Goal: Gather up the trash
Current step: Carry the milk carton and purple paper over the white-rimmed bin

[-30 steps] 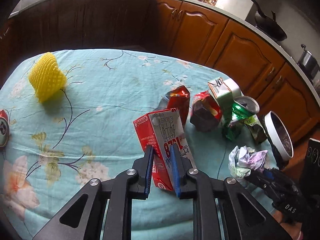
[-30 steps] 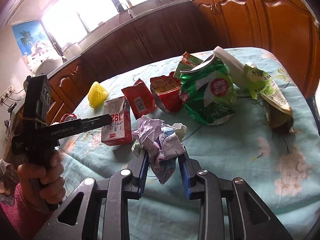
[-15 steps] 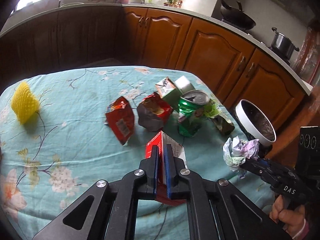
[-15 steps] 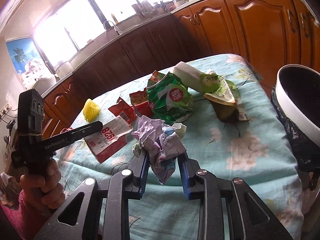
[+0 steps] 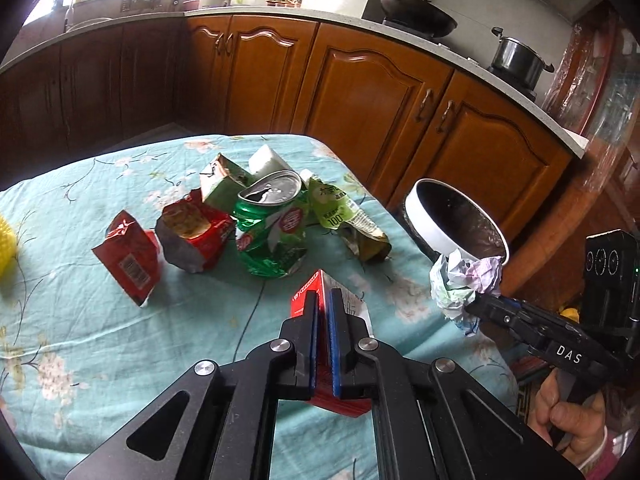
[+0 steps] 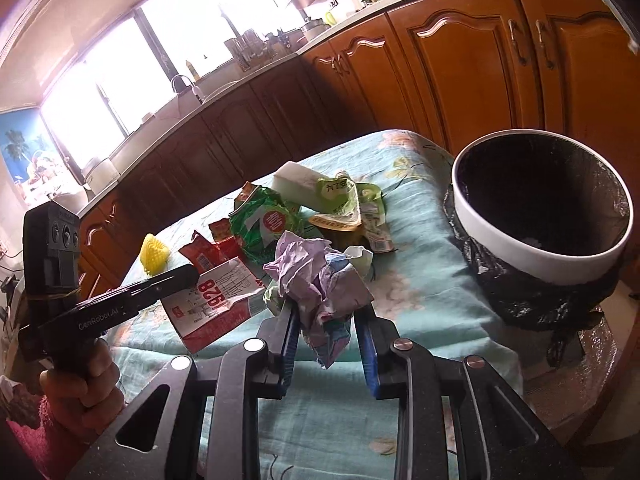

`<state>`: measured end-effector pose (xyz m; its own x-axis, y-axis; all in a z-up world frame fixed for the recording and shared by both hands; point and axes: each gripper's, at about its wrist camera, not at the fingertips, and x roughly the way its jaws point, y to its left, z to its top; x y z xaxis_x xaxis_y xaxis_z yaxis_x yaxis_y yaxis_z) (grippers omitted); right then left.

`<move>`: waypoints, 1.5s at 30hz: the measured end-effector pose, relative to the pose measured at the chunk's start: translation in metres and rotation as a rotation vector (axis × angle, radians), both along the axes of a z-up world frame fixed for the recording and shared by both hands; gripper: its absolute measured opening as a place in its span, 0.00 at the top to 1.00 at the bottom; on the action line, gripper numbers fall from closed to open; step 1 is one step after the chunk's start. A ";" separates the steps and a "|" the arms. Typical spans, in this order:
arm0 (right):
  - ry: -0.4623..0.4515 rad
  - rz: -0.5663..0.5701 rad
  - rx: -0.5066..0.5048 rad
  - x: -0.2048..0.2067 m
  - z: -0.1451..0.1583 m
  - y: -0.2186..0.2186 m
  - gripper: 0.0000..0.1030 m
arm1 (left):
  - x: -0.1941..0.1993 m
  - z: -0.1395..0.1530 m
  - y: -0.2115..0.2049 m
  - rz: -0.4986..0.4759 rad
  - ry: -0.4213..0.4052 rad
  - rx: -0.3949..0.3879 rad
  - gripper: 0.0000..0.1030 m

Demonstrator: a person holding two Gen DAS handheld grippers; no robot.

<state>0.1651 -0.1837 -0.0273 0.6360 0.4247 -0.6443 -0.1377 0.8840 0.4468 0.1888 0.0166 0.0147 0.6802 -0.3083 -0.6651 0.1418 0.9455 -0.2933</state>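
Over the floral tablecloth point(image 5: 100, 320), left gripper point(image 5: 324, 312) clamps a flattened red milk carton point(image 5: 308, 292); right gripper point(image 6: 326, 320) pinches a crumpled paper wad point(image 6: 316, 276). Both loads are mid-carry toward the bag-lined white bin point(image 6: 560, 256) off the table edge. Next: get over the rim, then release.

The bin point(image 6: 536, 256) sits just off the table's point(image 5: 100, 320) right edge, with the crushed can point(image 5: 272, 232) between the wrappers mid-table.
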 end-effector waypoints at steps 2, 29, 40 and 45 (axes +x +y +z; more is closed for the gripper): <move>-0.001 -0.012 0.000 -0.001 0.001 -0.005 0.74 | 0.005 0.000 -0.006 -0.012 0.001 -0.014 0.98; -0.060 -0.202 -0.050 0.013 0.025 -0.110 0.74 | 0.089 0.024 -0.101 -0.167 -0.114 -0.024 1.00; -0.026 -0.248 -0.086 0.039 0.015 -0.147 0.74 | 0.152 0.022 -0.152 -0.214 -0.114 -0.016 1.00; -0.026 -0.247 -0.075 0.038 0.011 -0.151 0.74 | 0.149 0.016 -0.143 -0.236 -0.092 -0.020 1.00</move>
<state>0.2027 -0.3345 -0.0163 0.7309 0.2064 -0.6505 0.0757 0.9227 0.3779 0.3378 -0.1261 0.0305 0.6450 -0.4778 -0.5963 0.3846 0.8773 -0.2870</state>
